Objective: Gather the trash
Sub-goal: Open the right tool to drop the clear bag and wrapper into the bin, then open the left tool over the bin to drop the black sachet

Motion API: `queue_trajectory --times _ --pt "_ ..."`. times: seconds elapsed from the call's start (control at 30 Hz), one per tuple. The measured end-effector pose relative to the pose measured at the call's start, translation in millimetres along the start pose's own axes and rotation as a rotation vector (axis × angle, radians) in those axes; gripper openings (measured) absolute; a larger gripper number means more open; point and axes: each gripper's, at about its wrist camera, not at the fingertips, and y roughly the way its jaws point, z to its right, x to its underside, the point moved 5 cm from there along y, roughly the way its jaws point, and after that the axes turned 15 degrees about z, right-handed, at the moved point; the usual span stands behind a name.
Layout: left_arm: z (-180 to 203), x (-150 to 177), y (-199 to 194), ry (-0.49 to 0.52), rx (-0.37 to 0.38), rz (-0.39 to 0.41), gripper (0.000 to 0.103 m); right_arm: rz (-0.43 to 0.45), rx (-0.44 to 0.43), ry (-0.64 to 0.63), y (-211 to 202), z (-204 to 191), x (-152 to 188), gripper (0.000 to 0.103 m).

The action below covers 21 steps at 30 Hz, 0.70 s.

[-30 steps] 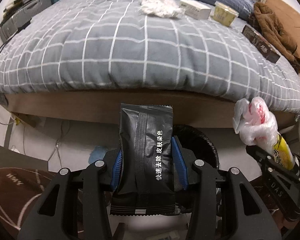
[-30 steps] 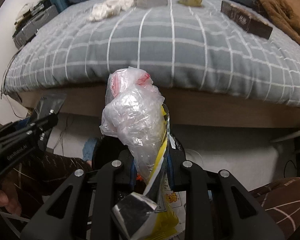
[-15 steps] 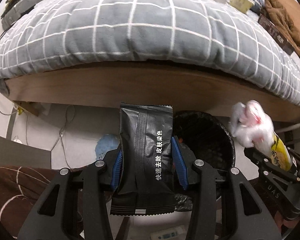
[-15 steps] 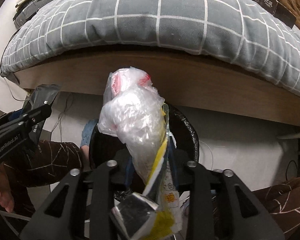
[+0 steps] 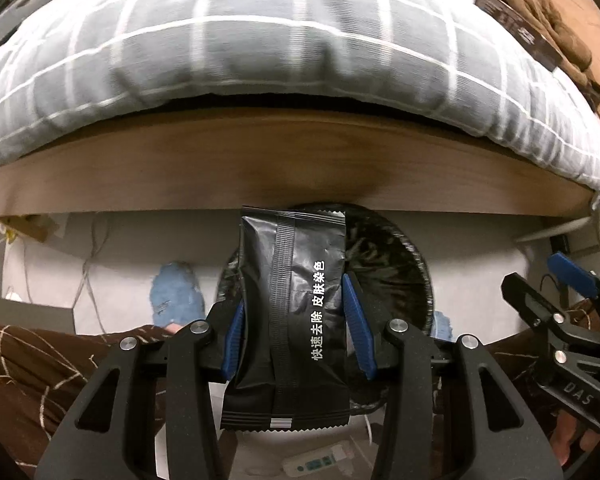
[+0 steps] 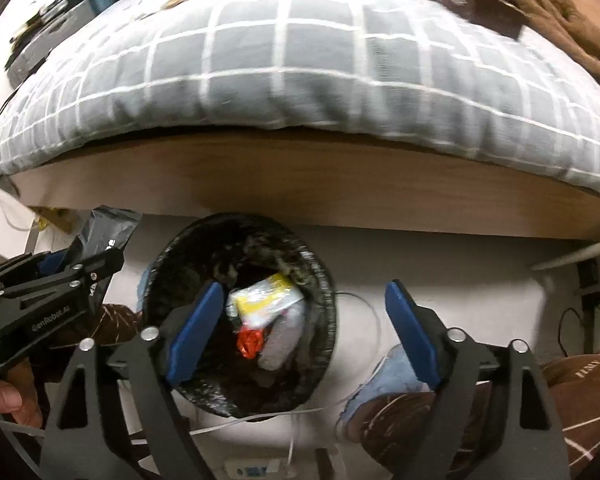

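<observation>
A: Item one, printed matter on the black sachet (image 5: 290, 312) held in the left claw (image 5: 294, 316)?
B: White Chinese characters running along its length: 快速去除 皮肤染色. Nothing else legible on it.

A: Item two, markings on the claws themselves?
B: Right claw (image 5: 556, 300), seen at the right edge of the left wrist view: raised letters "DAS" on its black body. Left claw, seen at the left of the right wrist view: white lettering "GenRobot.AI" along its side.

A: Item three, the brown patterned fabric (image 6: 580, 376) near right?
B: A short pale word, upside down, too blurred to read.

A: The yellow packet (image 6: 266, 300) in the bin (image 6: 328, 308)?
B: Print not legible.
</observation>
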Motion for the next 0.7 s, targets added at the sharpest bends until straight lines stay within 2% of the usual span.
queue_trajectory --times 0.23,0.4,0.5,0.57,0.63,0.7 --pt "28 4 2 0.042 0.033 -0.016 0.042 0.034 0.051 0.052 -11 32 -10 0.083" --pt "36 11 4 0.038 0.038 -0.028 0.044 0.019 0.057 0.085 -6 40 -7 0.083" --pt "30 13 6 0.037 0.011 -0.027 0.057 0.019 0.056 0.086 -6 43 -7 0.083" --pt "23 13 8 0.031 -0.009 -0.020 0.071 0.018 0.053 0.085 -5 42 -7 0.083" --pt "19 11 10 0.023 -0.014 -0.017 0.073 0.014 0.056 0.082 -3 38 -6 0.083" --pt "14 9 8 0.026 -0.029 -0.003 0.081 0.017 0.061 0.082 -3 37 -6 0.083"
